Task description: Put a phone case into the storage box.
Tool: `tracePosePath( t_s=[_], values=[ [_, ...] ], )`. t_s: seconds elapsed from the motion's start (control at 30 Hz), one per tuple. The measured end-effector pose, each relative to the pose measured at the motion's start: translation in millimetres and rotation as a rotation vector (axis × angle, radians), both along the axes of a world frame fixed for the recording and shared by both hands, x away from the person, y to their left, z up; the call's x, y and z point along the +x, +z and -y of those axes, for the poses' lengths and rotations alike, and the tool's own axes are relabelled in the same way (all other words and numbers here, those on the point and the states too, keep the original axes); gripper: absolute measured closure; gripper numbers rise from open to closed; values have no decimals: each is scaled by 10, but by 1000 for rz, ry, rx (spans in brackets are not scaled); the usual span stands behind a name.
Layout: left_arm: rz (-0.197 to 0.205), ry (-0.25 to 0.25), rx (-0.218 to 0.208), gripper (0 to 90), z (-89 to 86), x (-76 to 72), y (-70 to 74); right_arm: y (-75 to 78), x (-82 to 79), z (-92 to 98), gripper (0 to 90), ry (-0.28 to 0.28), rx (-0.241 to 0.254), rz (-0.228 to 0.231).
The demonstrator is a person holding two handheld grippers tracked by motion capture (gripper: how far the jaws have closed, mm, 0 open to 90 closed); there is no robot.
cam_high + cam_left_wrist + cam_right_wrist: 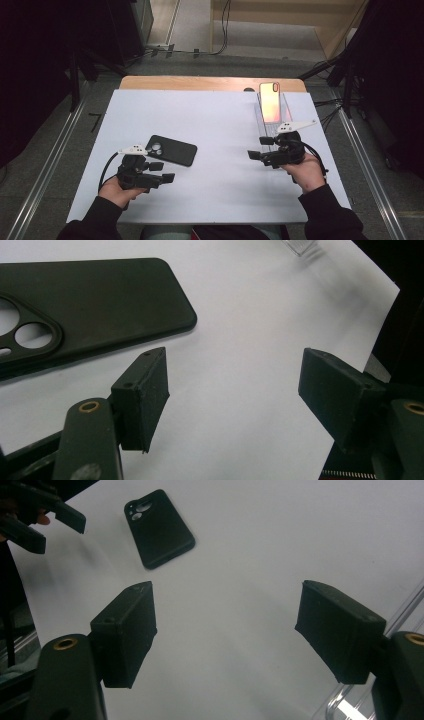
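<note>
My left gripper hangs just over the white counter, its fingers released and spread with nothing between them. The black phone case lies flat with its camera holes up, just beside that gripper and close to its tips in the left gripper view. My right gripper sits low at the near end of the clear stand. Its fingers are also apart and hold nothing. The phone leans in that stand with its glossy face up, well apart from the case.

I take the step in hand to be the first pick-up, most likely the case with my left. To do it well I would turn the wrist so the fingers straddle the case's short width, not its length. I would come in low and level, since the case is thin and lies flat. A steep approach would push it across the smooth sheet. One finger should slip under the near edge before I close, gently, because the soft shell may bend. My right should wait clear of the stand so that it does not knock the phone.
</note>
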State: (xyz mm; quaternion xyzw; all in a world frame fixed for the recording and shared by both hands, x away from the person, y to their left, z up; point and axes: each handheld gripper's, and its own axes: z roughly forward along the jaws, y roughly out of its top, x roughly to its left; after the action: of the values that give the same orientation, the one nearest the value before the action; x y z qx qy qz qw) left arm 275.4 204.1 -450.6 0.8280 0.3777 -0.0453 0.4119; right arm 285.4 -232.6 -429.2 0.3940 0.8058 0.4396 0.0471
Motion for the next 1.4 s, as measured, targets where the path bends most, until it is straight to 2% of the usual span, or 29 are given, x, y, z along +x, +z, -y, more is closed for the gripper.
tracePosePath(
  t_s=[0.3,0.6,0.77,1.23,1.33,1.4],
  values=[
    [12,-22,-12,280,4,-41,-3,-151,-210,-16,221,50,-23,3],
    [16,-36,-14,281,1,-69,-12,-339,-360,40,220,68,-39,-18],
    [12,-37,-9,280,3,-70,-17,-438,-389,53,220,76,-43,-42],
    [8,-37,-9,281,1,-65,-22,-477,-392,44,220,87,-52,-63],
    [7,-36,-8,281,-4,-67,-22,-454,-385,40,176,90,-17,-71],
    [5,-27,-9,280,-8,-62,-23,-441,-381,15,166,84,-16,-66]
  ],
)
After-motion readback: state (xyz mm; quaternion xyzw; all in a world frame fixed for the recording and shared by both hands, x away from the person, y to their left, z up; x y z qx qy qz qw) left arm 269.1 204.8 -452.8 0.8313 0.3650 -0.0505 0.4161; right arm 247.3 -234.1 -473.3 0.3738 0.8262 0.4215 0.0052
